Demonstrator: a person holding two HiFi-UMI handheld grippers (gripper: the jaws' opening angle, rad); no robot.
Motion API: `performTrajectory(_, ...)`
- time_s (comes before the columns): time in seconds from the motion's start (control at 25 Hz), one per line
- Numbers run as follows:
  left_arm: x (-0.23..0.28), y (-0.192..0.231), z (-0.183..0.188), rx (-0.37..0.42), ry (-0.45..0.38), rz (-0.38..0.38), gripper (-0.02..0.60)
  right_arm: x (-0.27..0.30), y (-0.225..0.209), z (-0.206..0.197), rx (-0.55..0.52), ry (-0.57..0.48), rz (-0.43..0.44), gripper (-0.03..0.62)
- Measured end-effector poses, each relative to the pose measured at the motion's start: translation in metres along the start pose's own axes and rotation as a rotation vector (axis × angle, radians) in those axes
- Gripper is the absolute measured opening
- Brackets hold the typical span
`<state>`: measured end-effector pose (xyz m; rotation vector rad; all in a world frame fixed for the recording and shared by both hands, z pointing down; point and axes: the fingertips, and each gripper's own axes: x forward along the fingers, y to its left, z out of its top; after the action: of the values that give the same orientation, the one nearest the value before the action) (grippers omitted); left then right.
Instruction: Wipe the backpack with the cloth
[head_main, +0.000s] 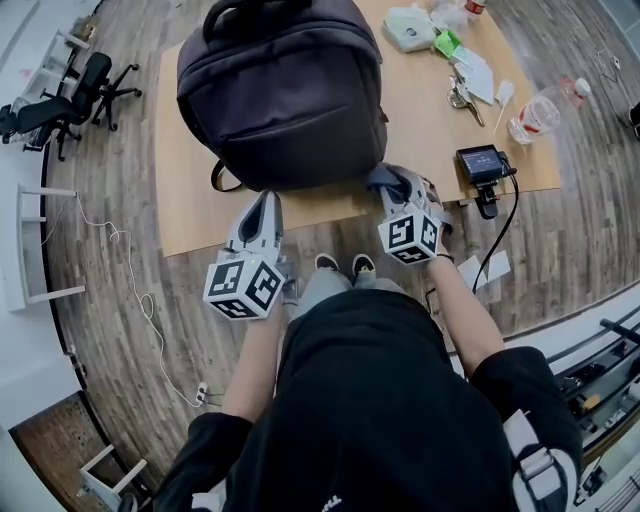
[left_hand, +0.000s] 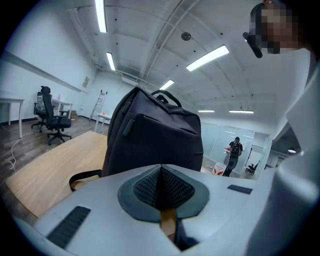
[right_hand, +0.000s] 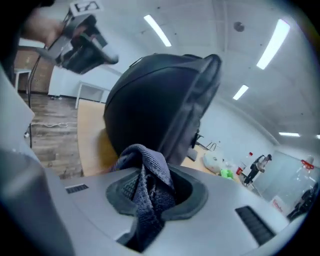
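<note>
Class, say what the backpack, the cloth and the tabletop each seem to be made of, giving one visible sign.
The backpack: dark matte woven synthetic, probably nylon or polyester; stitched seams, soft creases. The cloth: grey textile, perhaps microfibre; ribbed weave, limp folds. The tabletop: pale smooth wood or laminate; even tan surface, which one unclear.

Right tool (right_hand: 152, 192) clamped on cloth (right_hand: 148, 172), which is bunched between the pads and pokes up above them. Dark backpack (right_hand: 150, 105) close ahead, standing on wood surface (right_hand: 90, 145). Cloth-to-backpack contact: can't tell.
</note>
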<state>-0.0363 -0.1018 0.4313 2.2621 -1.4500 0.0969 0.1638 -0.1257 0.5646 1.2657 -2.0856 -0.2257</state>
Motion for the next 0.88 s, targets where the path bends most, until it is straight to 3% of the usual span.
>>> performTrajectory(0.12,0.014,0.011,-0.013,0.003,0.036,0.036,0.014,-0.007,-0.053,0.023,0.100,-0.064,-0.086,0.071)
performTrajectory(0.2,0.025,0.013,-0.023,0.000,0.061,0.044,0.014,-0.002,-0.062,0.045,0.115,-0.096,-0.053,0.071)
performTrajectory(0.32,0.040,0.014,-0.031,-0.023,0.062,0.045,0.014,0.002,-0.052,0.061,0.064,-0.081,-0.033,0.066)
performTrajectory(0.56,0.043,0.033,-0.025,0.058,0.044,0.103,0.014,-0.003,-0.031,0.069,0.044,-0.081,0.011,0.063)
performTrajectory(0.76,0.053,0.095,0.000,0.156,0.034,0.279,0.014,0.004,0.022,0.108,0.009,-0.174,0.096,0.064)
performTrajectory(0.88,0.069,0.123,0.025,0.199,0.037,0.353,0.014,0.020,0.059,0.137,-0.091,-0.213,0.175,0.064)
